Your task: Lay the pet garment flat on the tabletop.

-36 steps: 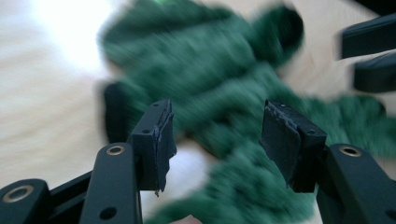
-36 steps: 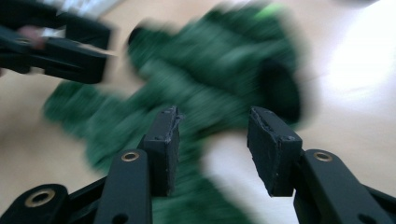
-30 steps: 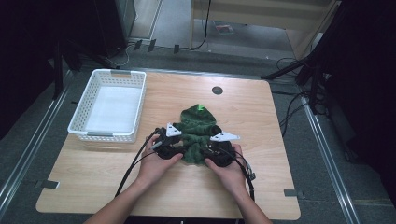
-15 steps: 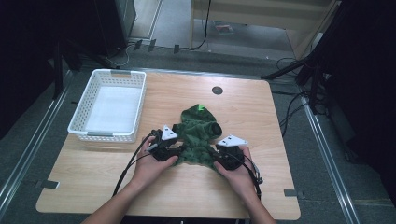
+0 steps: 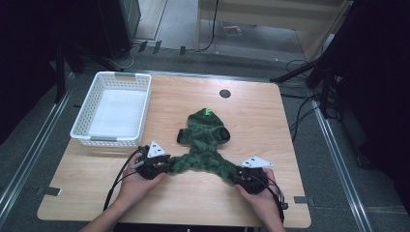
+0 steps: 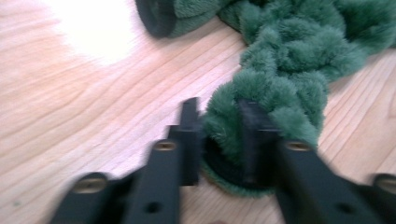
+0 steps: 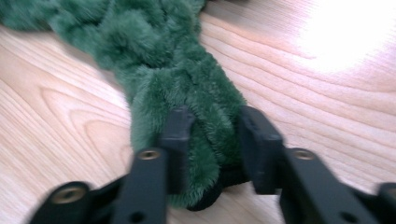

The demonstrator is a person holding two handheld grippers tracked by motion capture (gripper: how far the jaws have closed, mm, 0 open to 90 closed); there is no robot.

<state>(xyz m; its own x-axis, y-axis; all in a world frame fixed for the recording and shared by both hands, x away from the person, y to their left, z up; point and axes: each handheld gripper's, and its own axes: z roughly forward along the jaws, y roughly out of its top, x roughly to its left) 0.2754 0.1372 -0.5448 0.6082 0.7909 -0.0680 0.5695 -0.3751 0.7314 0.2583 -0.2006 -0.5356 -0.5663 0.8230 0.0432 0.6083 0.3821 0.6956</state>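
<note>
A fuzzy green garment [image 5: 203,140] lies on the wooden table [image 5: 270,130], its hood end toward the far side and two leg ends spread toward the person. My left gripper [image 5: 167,166] is shut on the left leg end [image 6: 233,135], whose dark cuff sits between the jaws. At the right, my right gripper [image 5: 240,176] is shut on the other leg end [image 7: 205,126]. In both gripper views the black jaws pinch the plush fabric [image 7: 149,42] just above the tabletop.
A white plastic basket [image 5: 114,108] stands at the table's far left, nothing in it. A round dark grommet [image 5: 225,93] sits in the tabletop near the far edge. Cables trail from both grippers toward the near edge.
Both grippers have pulled apart and toward the person, dragging the two leg ends outward. The bunched garment is now stretched into a spread shape.
</note>
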